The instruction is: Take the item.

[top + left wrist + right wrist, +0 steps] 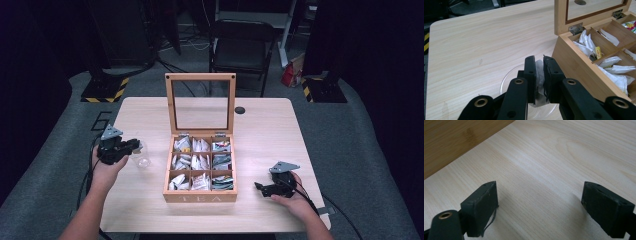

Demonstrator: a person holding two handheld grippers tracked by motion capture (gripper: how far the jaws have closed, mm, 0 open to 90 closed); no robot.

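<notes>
I have the left gripper [539,65] pinched nearly closed on a white tea bag [539,75], which hangs between the pads with its long axis running down toward a clear glass bowl [509,77] right below. In the high view the left gripper [134,146] sits at the table's left side, its tips pointing right toward the bowl [141,159], which stands just beside the wooden tea box [200,196]. The bag's lower end reaches into the bowl; whether it touches the bottom I cannot tell.

The right gripper [540,206] has its jaws spread wide with nothing between them, only bare table [554,165] under them. In the high view the right gripper [262,189] rests near the front right corner of the box, pointing left at it.

The box front reads "TEA". Its glass lid [201,104] stands upright at the back, and 9 compartments in 3 rows hold bags and packets; I cannot read the print on them.

The table [265,130] has open wood on both sides of the box, and more behind the lid up to a small black round hole [240,110]. The left gripper sits close to the left table edge.
</notes>
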